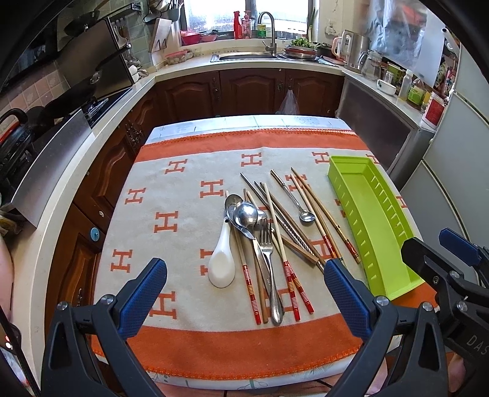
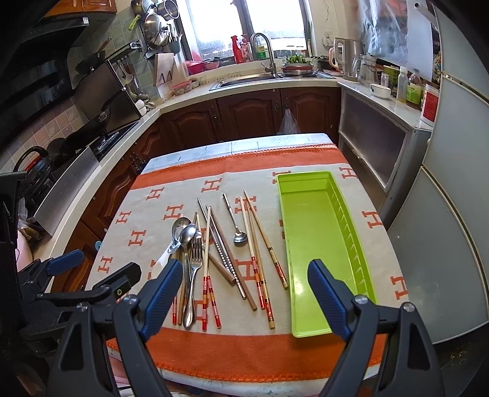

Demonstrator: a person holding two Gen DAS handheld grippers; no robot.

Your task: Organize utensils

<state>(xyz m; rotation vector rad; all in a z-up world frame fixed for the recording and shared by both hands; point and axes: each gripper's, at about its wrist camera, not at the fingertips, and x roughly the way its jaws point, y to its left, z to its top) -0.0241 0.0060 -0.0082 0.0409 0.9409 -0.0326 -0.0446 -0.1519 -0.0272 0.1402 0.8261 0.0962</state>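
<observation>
Daylight floods through the overexposed, washed-out rear kitchen window (image 1: 249, 13), leaving soft shadows; both sharp fisheye views bend strongly and darken at the edges.

Cloth (image 1: 189, 232), grey with orange H marks and orange borders, is covering the table (image 1: 244, 122). Dark wooden cabinets (image 2: 244, 113) are running beneath a pale counter (image 1: 183, 65). Sink (image 2: 244, 80) with tap (image 2: 266, 49) is sitting under the window (image 1: 244, 12). Bottles (image 1: 241, 26) are standing on the sill. Kettle (image 2: 345, 58) is standing at right of the sink. Pans (image 2: 156, 24) are hanging on the wall. Fridge (image 2: 452, 183) is standing at right.
</observation>
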